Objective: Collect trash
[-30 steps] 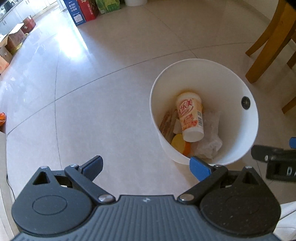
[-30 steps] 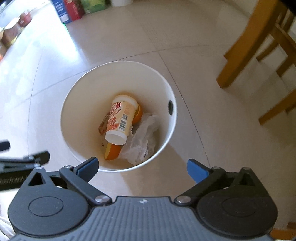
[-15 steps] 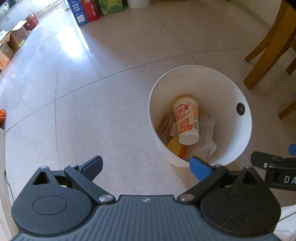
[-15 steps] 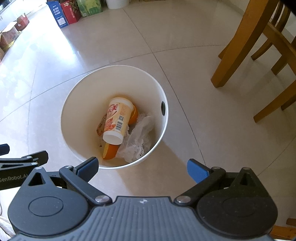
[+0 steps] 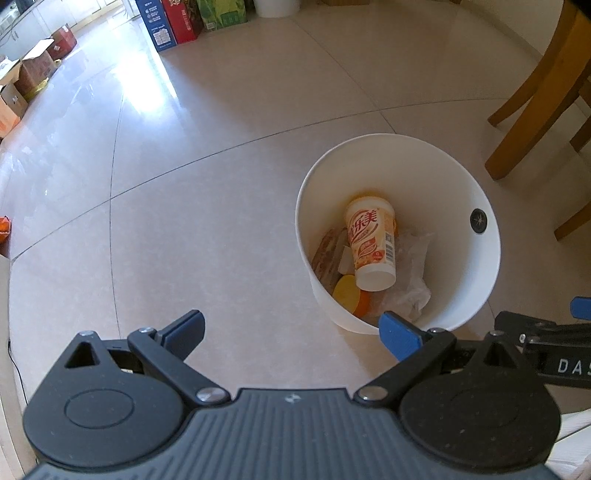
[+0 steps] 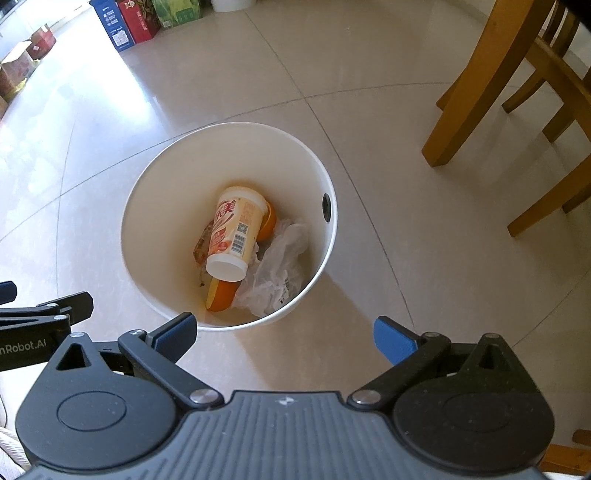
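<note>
A white round bin [image 5: 476,280] [image 6: 147,206] stands on the tiled floor. Inside lie an orange-and-white drink cup [image 5: 371,243] [image 6: 234,232], orange peel [image 5: 349,295] [image 6: 221,295], a brown wrapper [image 5: 327,251] and crumpled clear plastic [image 5: 410,280] [image 6: 280,266]. My left gripper [image 5: 291,330] is open and empty, above the floor to the bin's near left. My right gripper [image 6: 284,334] is open and empty, over the bin's near rim. Each view shows the other gripper's black side at its edge.
Wooden chair and table legs [image 5: 532,99] [image 6: 476,85] stand to the right of the bin. Coloured cartons [image 5: 177,22] [image 6: 129,22] line the far wall, cardboard boxes [image 5: 33,70] sit at far left, and a small orange item [image 5: 3,229] lies at the left edge.
Both grippers have drawn back and up from the bin, so it looks smaller and farther. Both stay open and empty. The trash in the bin has not moved.
</note>
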